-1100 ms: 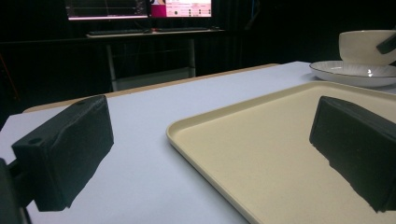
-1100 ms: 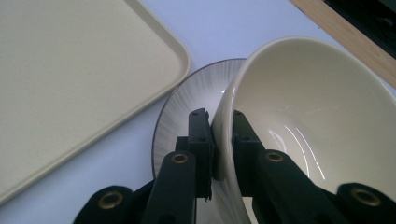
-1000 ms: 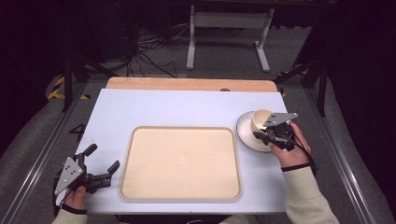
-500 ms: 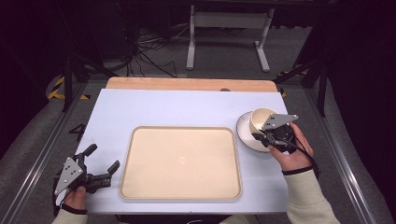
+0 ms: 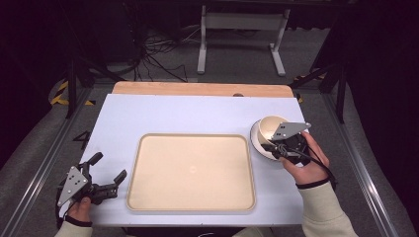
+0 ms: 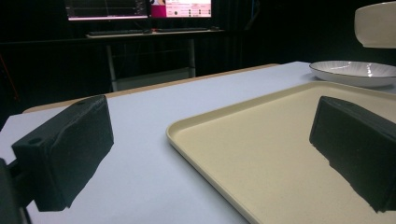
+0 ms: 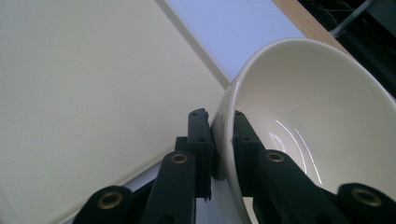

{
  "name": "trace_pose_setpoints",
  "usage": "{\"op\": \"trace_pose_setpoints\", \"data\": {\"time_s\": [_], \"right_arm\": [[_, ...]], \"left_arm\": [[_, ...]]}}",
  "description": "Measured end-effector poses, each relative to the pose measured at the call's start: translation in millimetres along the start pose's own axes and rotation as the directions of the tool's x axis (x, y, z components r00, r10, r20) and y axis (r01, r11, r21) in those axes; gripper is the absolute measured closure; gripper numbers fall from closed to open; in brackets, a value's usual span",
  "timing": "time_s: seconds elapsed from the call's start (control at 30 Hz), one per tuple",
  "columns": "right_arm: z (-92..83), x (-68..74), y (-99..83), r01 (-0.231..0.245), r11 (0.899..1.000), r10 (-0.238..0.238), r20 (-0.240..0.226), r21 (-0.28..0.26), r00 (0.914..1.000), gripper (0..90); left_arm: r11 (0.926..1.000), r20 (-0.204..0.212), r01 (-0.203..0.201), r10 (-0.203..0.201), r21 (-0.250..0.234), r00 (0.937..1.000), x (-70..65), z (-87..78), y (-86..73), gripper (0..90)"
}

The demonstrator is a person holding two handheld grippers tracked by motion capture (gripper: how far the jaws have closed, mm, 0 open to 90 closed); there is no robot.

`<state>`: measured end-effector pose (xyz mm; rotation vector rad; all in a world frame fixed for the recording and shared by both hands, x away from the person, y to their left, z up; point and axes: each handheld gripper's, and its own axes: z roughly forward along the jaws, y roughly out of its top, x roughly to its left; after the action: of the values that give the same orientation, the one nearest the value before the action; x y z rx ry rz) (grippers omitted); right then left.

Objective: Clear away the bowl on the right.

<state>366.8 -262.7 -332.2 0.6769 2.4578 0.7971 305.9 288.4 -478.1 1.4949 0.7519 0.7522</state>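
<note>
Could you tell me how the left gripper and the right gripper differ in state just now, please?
The left gripper is open and holds nothing; the right gripper is shut on the cream ceramic bowl. The left one sits beside the beige tray; the right holds its bowl above a white plate. Both are hand-held.

- The bench [image 5: 197,116] had a pale blue-white top, with a strip of bare wood along its far edge.
- A cream tray [image 5: 191,171] with a raised rim lay flat on the near middle of the bench, its inside bare.
- A white plate [image 6: 355,73] rested on the bench just beside the tray's right edge.
- The left part of the bench, between the tray and the bench's left edge, was plain surface.
</note>
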Motion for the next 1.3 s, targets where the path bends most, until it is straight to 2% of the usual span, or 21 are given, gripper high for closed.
{"op": "trace_pose_setpoints", "data": {"time_s": [0.3, 0.57, 0.9, 0.97, 1.1, 1.3], "right_arm": [[4.4, 15.6, 18.1, 0.053, 0.999, -0.054, -0.039, -0.009, 0.9978, 81.7], [9.7, 28.9, 33.7, 0.103, 0.994, -0.104, -0.069, -0.026, 0.9922, 81.6], [18.1, 51.0, 56.9, 0.175, 0.983, -0.181, -0.128, -0.055, 0.9751, 81.4], [18.1, 52.5, 58.2, 0.177, 0.982, -0.184, -0.131, -0.059, 0.9742, 81.4], [18.6, 62.4, 67.4, 0.204, 0.976, -0.215, -0.148, -0.081, 0.9654, 81.4], [22.5, 70.3, 76.0, 0.223, 0.971, -0.235, -0.165, -0.088, 0.9579, 81.3]], "left_arm": [[0.9999, -0.001, 0.002, -0.002, 0.01, 1.0, 0.1, 0.5, 0.2, 0.2], [1.0, -0.001, 0.0, 0.0, 0.002, 1.0, -0.3, 0.4, -0.1, 0.2], [1.0, -0.001, -0.005, 0.005, 0.0, 1.0, -0.4, -0.3, -0.2, 0.2], [1.0, -0.001, -0.002, 0.002, 0.001, 1.0, -0.6, -0.2, -0.2, 0.2], [1.0, -0.002, -0.003, 0.003, 0.003, 1.0, -0.2, 0.0, -0.1, 0.2], [1.0, -0.001, -0.002, 0.002, 0.002, 1.0, 0.0, -0.1, -0.1, 0.2]]}}
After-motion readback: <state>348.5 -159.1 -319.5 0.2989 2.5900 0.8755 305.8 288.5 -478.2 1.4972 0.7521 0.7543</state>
